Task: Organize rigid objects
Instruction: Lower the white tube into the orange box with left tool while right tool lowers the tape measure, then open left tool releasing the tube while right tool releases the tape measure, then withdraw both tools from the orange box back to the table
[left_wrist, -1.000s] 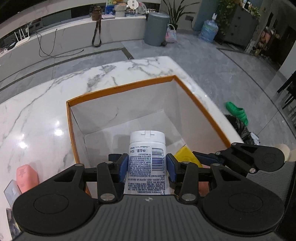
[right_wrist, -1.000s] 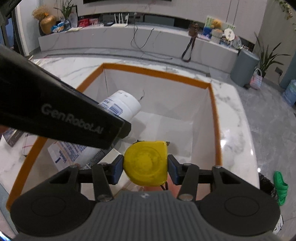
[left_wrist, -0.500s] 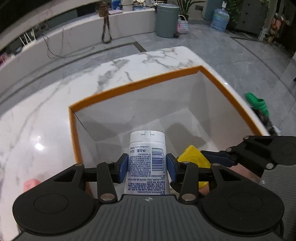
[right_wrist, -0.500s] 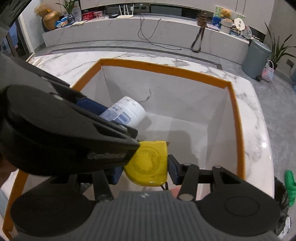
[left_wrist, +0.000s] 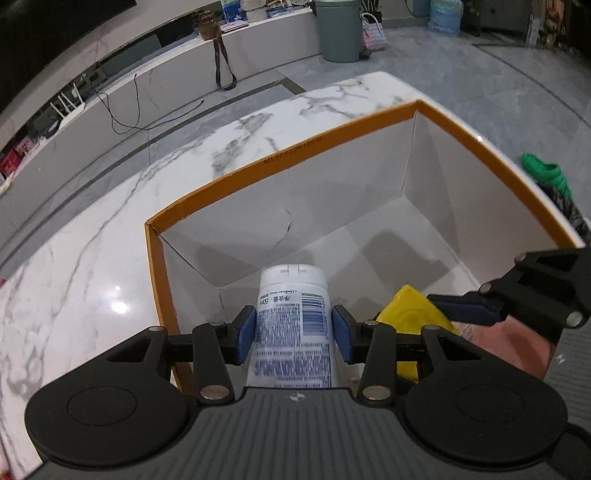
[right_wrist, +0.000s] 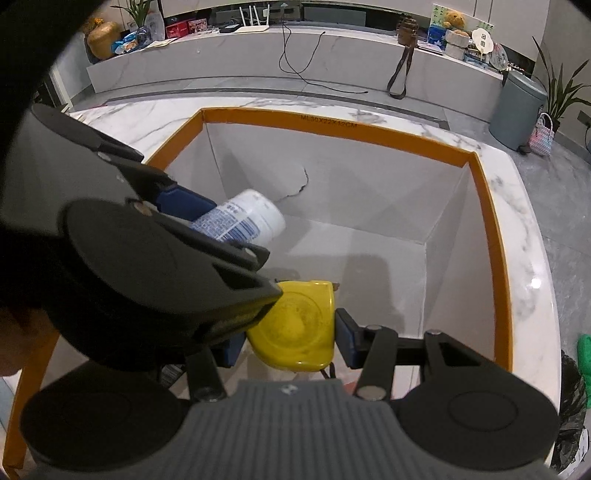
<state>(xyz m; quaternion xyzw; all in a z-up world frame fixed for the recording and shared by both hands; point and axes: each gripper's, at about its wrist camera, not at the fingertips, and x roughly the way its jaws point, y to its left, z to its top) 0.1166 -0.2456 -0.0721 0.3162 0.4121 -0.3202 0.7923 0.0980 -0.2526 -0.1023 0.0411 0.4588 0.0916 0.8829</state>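
Nothing is yet released: the white bottle (left_wrist: 291, 325) is clamped by the left gripper (left_wrist: 293, 334) and the yellow tape measure (right_wrist: 295, 328) by the right gripper (right_wrist: 288, 341), both held above the box (left_wrist: 295, 157), the tape measure at three o'clock of the bottle.

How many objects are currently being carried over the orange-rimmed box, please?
2: a white bottle gripped by the left gripper, and a yellow tape measure in the right gripper. The box looks otherwise empty.

Box (left_wrist: 280, 173): orange rim, plain white inside walls and floor. Bottle (left_wrist: 293, 325): white, label in blue print with a barcode. Tape measure (right_wrist: 299, 332): bright yellow. Bench (left_wrist: 92, 258): white marble, grey veins. Pads (left_wrist: 245, 334) on the jaws: blue, on black arms. Bin (right_wrist: 521, 107): grey-green.
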